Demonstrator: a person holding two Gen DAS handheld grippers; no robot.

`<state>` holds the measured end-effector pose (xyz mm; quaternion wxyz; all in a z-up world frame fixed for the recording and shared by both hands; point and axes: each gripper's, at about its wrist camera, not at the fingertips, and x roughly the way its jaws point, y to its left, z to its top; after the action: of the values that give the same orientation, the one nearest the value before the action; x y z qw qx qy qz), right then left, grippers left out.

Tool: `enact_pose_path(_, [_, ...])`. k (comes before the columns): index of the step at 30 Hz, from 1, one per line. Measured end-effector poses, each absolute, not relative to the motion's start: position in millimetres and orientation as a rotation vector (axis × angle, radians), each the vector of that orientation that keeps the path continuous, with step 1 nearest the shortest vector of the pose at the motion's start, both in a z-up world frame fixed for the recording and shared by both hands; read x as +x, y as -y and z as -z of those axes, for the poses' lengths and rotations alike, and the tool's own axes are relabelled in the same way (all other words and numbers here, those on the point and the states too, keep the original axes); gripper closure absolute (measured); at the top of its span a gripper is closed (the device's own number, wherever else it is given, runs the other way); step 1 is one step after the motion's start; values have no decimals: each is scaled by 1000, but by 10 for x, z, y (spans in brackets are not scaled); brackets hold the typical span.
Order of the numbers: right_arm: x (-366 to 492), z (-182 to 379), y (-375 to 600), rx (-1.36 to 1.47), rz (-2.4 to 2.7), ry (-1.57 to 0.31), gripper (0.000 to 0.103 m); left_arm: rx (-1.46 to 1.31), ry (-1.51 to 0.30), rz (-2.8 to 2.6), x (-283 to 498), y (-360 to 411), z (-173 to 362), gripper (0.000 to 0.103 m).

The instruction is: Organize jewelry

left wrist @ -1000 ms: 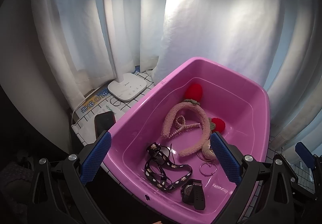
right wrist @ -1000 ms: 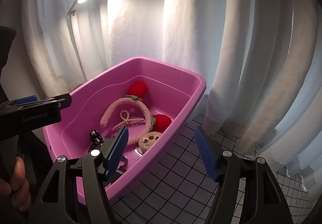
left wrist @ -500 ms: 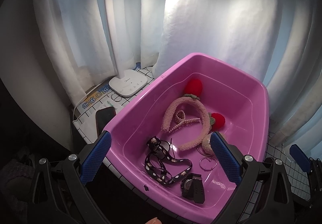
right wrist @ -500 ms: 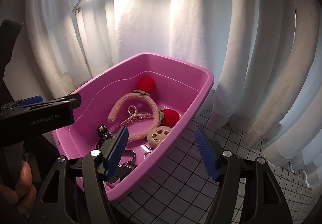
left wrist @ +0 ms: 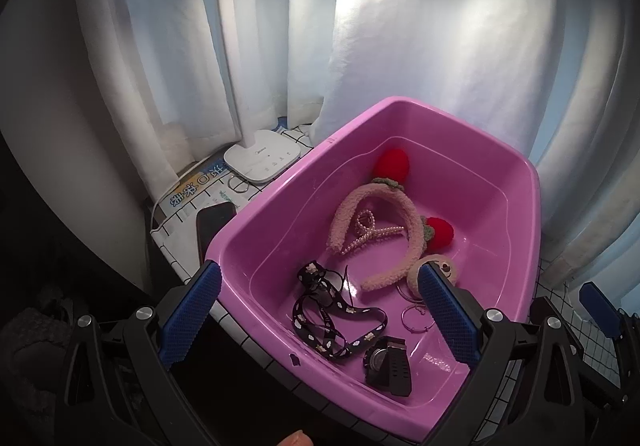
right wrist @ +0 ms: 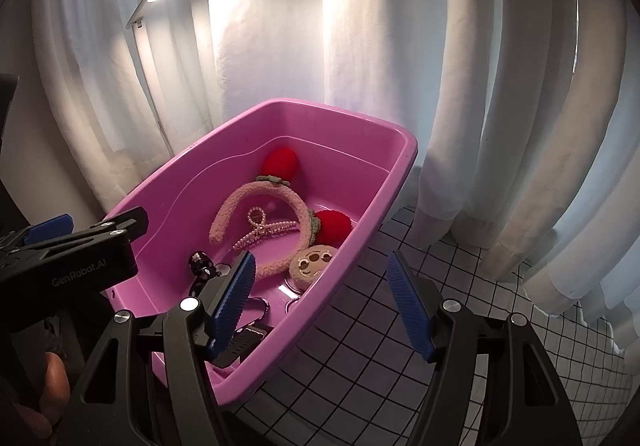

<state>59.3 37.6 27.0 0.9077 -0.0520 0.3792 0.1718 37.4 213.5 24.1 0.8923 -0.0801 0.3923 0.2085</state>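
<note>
White curtains are seen behind a pink tub [left wrist: 532,205] at the centre of both views. Inside it lie a fuzzy headband [left wrist: 400,246], a pearl clip [left wrist: 368,232], a black lanyard [left wrist: 332,320] and thin rings [left wrist: 416,314], all judged light. The headband is judged soft and best pinched across its band; the rings look slippery. Both the left gripper [left wrist: 316,320] and the right gripper [right wrist: 326,302] are held apart, empty.
</note>
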Motion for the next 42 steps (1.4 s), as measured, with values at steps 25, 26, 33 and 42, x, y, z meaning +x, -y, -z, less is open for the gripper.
enact_pose_path(25, [590,-235,-381,-115,-357,-796,38,-186,-846,-478,381,-2184,-174,6])
enact_pose_path(26, [586,-234,-381,-116,-358,-796,38,-190,-848,-477,382,-2186,-171,6])
enact_pose_path(33, [578,-234,-359,-114,-359,-796,38,-197,-852,-472,383,-2181,-160,6])
enact_pose_path(42, [584,-225,-380,-117,-360,-802,38,-195,-851,-472,387,-2187,-157,6])
